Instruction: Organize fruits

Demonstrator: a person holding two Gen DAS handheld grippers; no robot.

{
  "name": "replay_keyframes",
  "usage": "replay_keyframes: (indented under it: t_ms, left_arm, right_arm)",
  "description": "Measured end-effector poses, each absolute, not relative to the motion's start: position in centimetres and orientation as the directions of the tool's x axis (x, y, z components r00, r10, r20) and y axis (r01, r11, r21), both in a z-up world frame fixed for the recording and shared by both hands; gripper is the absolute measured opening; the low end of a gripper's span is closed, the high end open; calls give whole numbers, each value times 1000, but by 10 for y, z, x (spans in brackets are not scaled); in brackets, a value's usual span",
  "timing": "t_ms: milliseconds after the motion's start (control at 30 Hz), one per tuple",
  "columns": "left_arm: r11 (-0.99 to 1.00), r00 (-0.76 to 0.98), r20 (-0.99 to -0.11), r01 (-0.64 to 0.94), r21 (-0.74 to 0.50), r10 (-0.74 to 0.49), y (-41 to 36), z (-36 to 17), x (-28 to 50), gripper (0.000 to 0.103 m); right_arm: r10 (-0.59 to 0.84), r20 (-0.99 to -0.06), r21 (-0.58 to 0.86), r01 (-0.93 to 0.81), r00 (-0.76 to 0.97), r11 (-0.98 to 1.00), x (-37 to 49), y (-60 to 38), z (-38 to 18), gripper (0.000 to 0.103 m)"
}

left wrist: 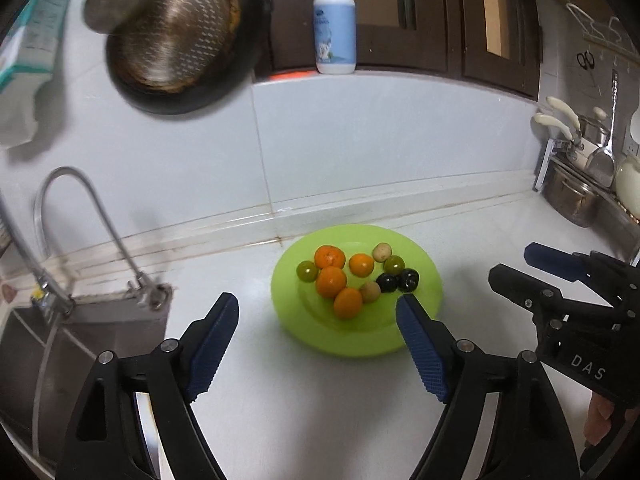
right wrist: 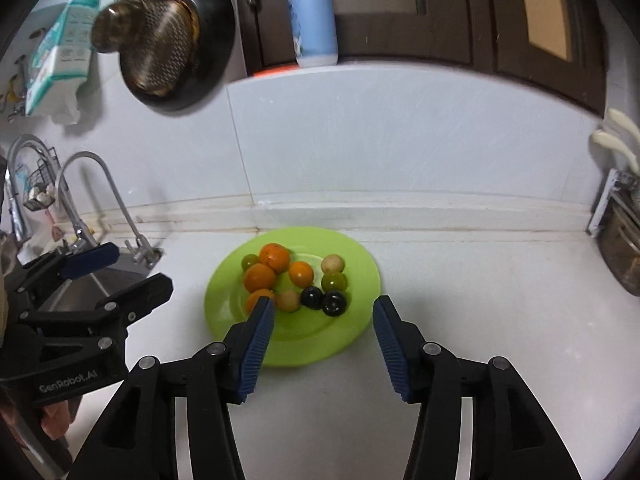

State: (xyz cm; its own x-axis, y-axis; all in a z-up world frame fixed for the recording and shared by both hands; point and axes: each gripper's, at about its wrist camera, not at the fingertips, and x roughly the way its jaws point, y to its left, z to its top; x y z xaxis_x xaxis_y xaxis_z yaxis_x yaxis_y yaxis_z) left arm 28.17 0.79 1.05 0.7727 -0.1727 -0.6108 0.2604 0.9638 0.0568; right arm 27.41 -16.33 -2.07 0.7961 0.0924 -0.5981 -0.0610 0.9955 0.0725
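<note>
A lime-green plate lies on the white counter near the wall. On it sit several oranges, two green fruits, two dark fruits and two pale tan ones. My left gripper hangs open above the plate's near left side, nothing between its blue pads. My right gripper is open too, over the plate's near edge, and holds nothing. Neither touches the fruit.
A steel sink with a curved faucet lies to the left. A dark pan hangs on the tiled wall, and a soap bottle stands on the sill. Pots and utensils crowd the right end.
</note>
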Motion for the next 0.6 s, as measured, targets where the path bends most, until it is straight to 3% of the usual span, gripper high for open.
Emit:
replay_keyframes:
  t_ms: [300,600]
  left_arm:
    - [974,810,-564,222,43,-160,15,21,208,92]
    - [977,820,-551,210,34,-157,21,24,146,93]
  right_arm:
    - [99,-577,53,-84,811,995,205,-162,-4,57]
    - [87,-557,29,-86,826,996,141,-158,4,62]
